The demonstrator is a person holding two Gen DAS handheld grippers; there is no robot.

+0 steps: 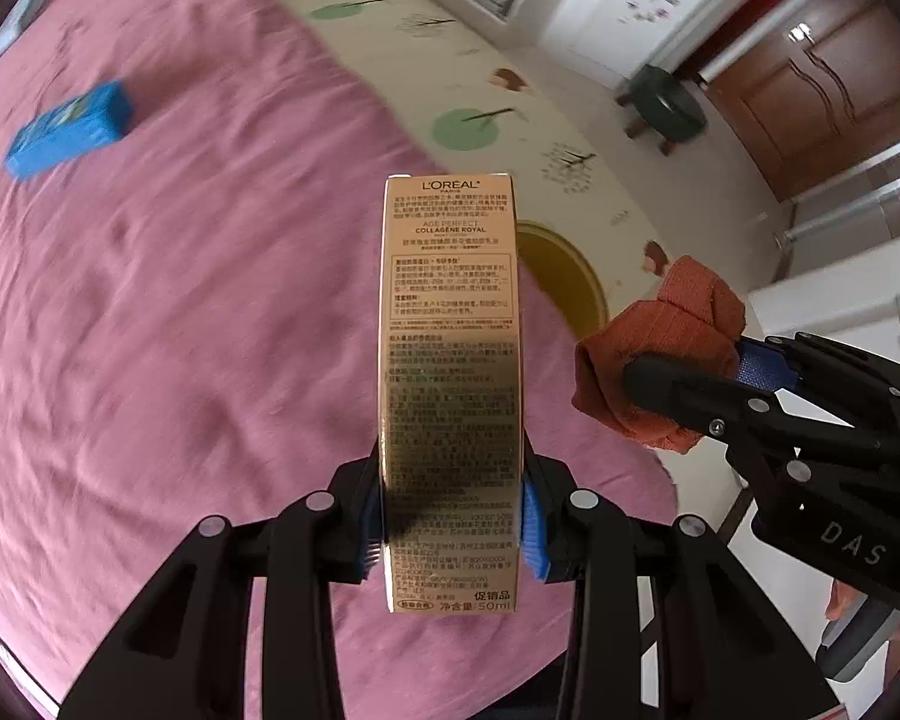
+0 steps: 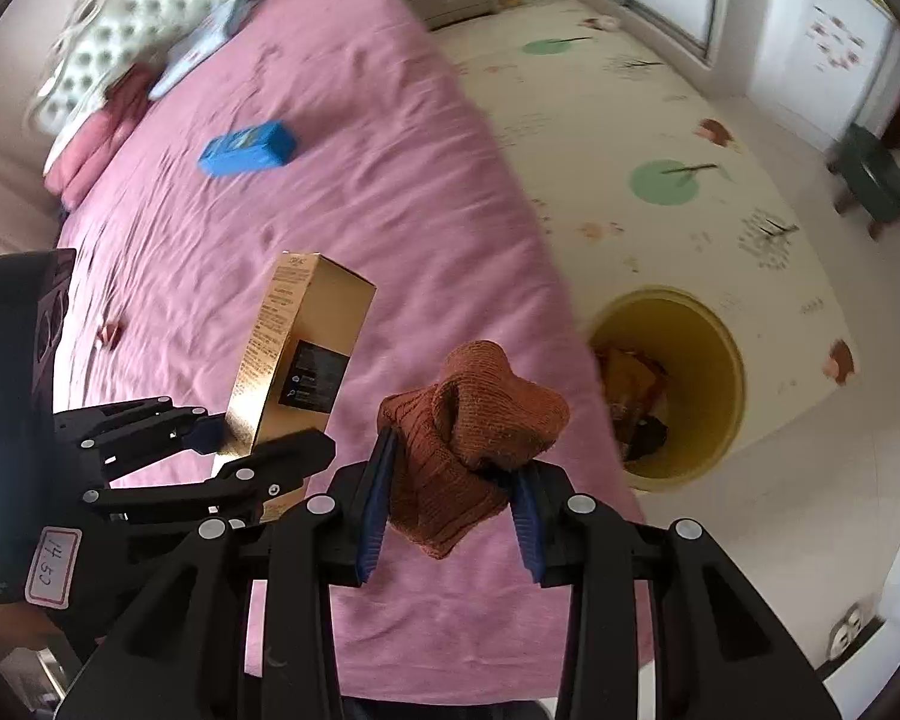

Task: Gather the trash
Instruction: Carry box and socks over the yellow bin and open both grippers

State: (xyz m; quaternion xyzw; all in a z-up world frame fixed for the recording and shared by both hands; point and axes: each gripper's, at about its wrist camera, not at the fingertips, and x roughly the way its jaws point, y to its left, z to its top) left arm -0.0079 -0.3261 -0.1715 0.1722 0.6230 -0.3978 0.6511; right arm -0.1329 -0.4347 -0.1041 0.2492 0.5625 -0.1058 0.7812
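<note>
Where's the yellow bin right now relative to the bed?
The yellow bin stands on the floor just off the pink bed, at right-centre of the right wrist view, beyond the orange cloth; some trash is already inside.

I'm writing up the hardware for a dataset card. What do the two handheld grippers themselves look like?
Both are matte black linkage frames with round silver pivot pins and blue ribbed pads inside the fingers. The right gripper has "DAS" in pale letters on its body. The left gripper carries a pink-edged white sticker handwritten "14.50". No cables or sleeves show.

Green stool [image 2: 875,183] on patterned floor mat [image 2: 660,120] near brown wooden door [image 1: 822,90]
</note>
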